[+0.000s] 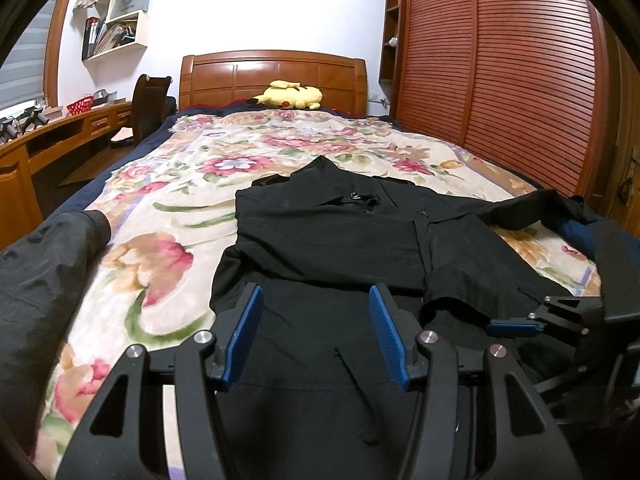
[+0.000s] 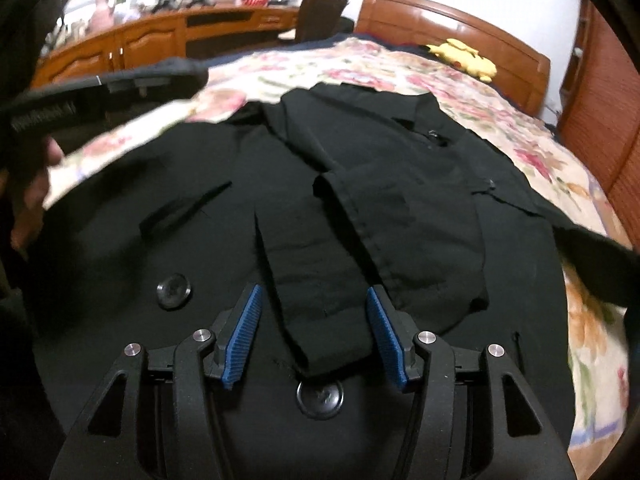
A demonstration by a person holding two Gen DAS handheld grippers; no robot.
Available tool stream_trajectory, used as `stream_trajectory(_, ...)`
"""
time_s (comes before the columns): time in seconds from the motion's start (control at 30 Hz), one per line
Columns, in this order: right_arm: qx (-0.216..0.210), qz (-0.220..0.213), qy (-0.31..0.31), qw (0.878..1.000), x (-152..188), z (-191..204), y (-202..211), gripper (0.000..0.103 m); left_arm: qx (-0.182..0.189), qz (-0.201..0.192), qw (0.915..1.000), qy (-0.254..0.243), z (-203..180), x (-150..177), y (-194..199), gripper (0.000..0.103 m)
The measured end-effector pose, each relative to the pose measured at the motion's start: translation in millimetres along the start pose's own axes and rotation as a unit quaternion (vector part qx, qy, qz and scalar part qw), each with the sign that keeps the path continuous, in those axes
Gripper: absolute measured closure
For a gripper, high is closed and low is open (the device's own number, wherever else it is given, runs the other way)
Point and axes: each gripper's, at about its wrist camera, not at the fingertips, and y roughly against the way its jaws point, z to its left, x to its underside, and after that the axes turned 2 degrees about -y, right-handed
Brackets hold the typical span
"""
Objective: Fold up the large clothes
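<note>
A large black coat lies face up on the floral bedspread, collar toward the headboard. One sleeve is folded across its front; the other sleeve stretches out to the right. My left gripper is open above the coat's lower left part, holding nothing. My right gripper is open over the folded sleeve's cuff, between two large black buttons. The right gripper also shows in the left wrist view at the right edge.
A yellow plush toy lies by the wooden headboard. A slatted wooden wardrobe stands along the right. A wooden desk and a chair stand left of the bed.
</note>
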Motion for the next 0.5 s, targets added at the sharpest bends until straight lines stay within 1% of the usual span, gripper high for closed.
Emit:
stream_trajectory(0.2,0.003,0.011,0.004,1.0,-2.9,-4.5,-12.2,0.048,0.0,0.001,1.0,0.0,0.5,0.7,0.3,0.049)
stream_trajectory(0.27,0.004,0.007,0.011,1.0,-1.5,-5.1,-12.2,0.072,0.0,0.0,1.0,0.0,0.2,0.5,0.2,0.049)
stream_trajectory(0.3,0.009,0.003,0.018,1.0,-0.4,-5.7,-10.9,0.075,0.0,0.0,1.0,-0.001,0.5,0.7,0.9,0.049)
stream_trajectory(0.33,0.016,-0.004,0.019,1.0,0.2,-7.6,-7.8,0.081,0.0,-0.001,1.0,-0.002,0.7,1.1,1.6,0.049)
stream_trajectory(0.4,0.024,-0.022,0.004,0.999,-1.2,-15.8,1.4,0.083,0.001,-0.002,1.0,-0.004,0.2,1.7,2.4,0.049)
stream_trajectory(0.5,0.028,-0.071,-0.064,0.995,-3.6,-44.2,29.4,0.085,0.0,-0.003,1.0,-0.008,-1.3,2.2,3.1,0.049)
